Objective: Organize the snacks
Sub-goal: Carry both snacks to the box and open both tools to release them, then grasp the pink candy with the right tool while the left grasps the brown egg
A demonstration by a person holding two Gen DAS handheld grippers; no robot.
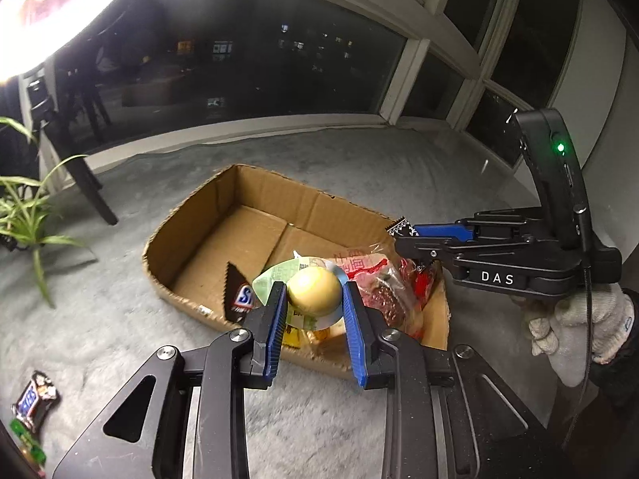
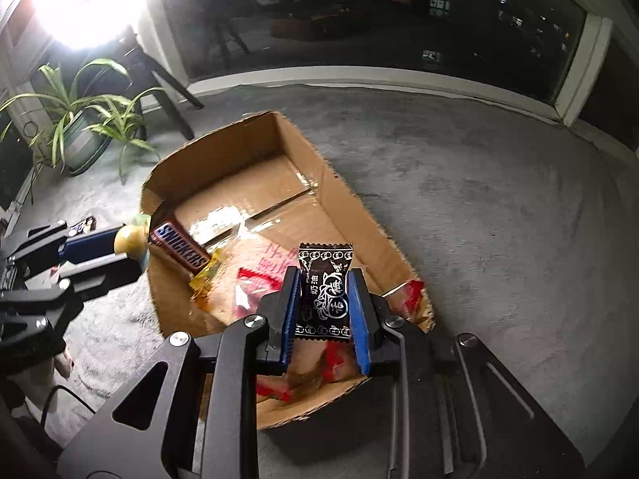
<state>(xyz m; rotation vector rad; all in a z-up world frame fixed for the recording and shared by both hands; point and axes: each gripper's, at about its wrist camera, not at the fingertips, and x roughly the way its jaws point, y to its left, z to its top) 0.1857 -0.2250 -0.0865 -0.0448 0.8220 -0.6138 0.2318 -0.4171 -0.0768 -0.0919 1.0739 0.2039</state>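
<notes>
Grey carpet floor [image 2: 479, 207], dark night windows [image 1: 247, 64] in white frames, glaring lamp [image 2: 84, 4] upper left, potted spider plant [image 2: 80, 119], black chair legs [image 1: 92, 183].

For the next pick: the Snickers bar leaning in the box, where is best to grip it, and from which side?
Probably grip the Snickers bar across its narrow width near the raised upper end, coming from above. It leans against the cardboard box wall, so that end stands clear of the other packets.

A chocolate bar [image 1: 35, 398] on the carpet is partly cut off by the left wrist view's lower-left edge, the snacks [image 2: 279, 275] piled in the cardboard box [image 2: 343, 199] lie half hidden behind gripper fingers, and the night window [image 1: 239, 64] shows only blurred lights.
</notes>
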